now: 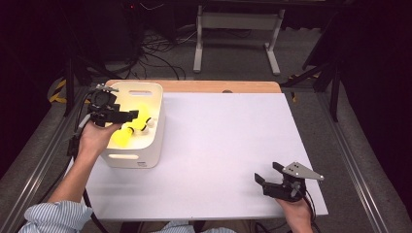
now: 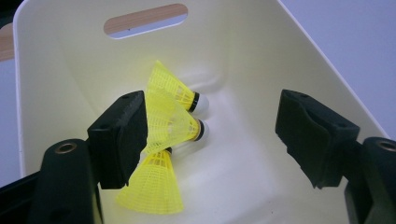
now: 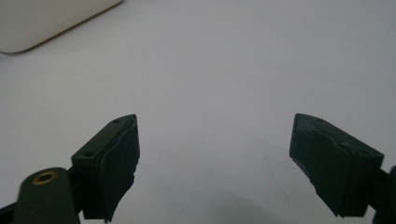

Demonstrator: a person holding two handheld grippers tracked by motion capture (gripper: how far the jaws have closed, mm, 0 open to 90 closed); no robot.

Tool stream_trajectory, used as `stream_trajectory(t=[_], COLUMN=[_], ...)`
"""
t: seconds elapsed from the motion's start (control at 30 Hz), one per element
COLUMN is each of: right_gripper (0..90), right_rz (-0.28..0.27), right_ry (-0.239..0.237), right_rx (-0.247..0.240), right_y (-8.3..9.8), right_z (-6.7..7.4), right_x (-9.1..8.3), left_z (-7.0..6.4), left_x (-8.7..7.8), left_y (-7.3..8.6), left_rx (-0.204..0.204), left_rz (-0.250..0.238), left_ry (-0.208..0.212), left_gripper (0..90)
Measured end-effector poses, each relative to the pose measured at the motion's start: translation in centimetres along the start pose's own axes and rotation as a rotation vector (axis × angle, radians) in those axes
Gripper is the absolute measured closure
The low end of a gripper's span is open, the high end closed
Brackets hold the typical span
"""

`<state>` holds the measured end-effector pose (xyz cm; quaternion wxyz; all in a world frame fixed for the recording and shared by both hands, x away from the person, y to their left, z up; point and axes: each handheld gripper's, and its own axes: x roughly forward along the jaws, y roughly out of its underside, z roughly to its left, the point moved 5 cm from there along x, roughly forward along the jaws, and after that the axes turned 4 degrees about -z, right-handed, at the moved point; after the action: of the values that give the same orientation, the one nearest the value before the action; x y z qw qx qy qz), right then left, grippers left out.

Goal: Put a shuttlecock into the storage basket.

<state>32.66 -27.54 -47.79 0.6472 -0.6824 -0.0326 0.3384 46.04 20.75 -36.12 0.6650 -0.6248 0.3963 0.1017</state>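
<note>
The left gripper (image 2: 210, 140) has its jaws wide open over the bin (image 2: 56, 84), holding nothing. Three shuttlecocks (image 2: 170, 123) lie below and beyond the jaws — one skirt sits near a jaw and could snag on withdrawal. The right gripper (image 3: 215, 163) is open too — empty.

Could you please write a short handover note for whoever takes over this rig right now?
Left hand-held gripper: open over the cream bin, nothing between its jaws.
Right hand-held gripper: open, holding nothing, low over bare white table at the near right.
Things: three yellow shuttlecocks lie together on the bin's floor.
Done: those three are in the bin.
Left: no other shuttlecock is seen on the table; probably draw the left gripper out of the bin.
</note>
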Motion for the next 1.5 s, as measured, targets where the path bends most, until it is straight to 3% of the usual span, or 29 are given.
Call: stream_trajectory(t=[1.5], right_gripper=[16.9], right_rz=[0.004], right_ry=[0.001], right_rx=[-0.002], right_y=[0.0], right_z=[0.0], right_x=[0.1], left_z=[2.5], left_x=[-3.0], left_y=[1.2], left_rx=[-0.034], left_rz=[-0.034], left_ry=[-0.048], left_gripper=[27.1])
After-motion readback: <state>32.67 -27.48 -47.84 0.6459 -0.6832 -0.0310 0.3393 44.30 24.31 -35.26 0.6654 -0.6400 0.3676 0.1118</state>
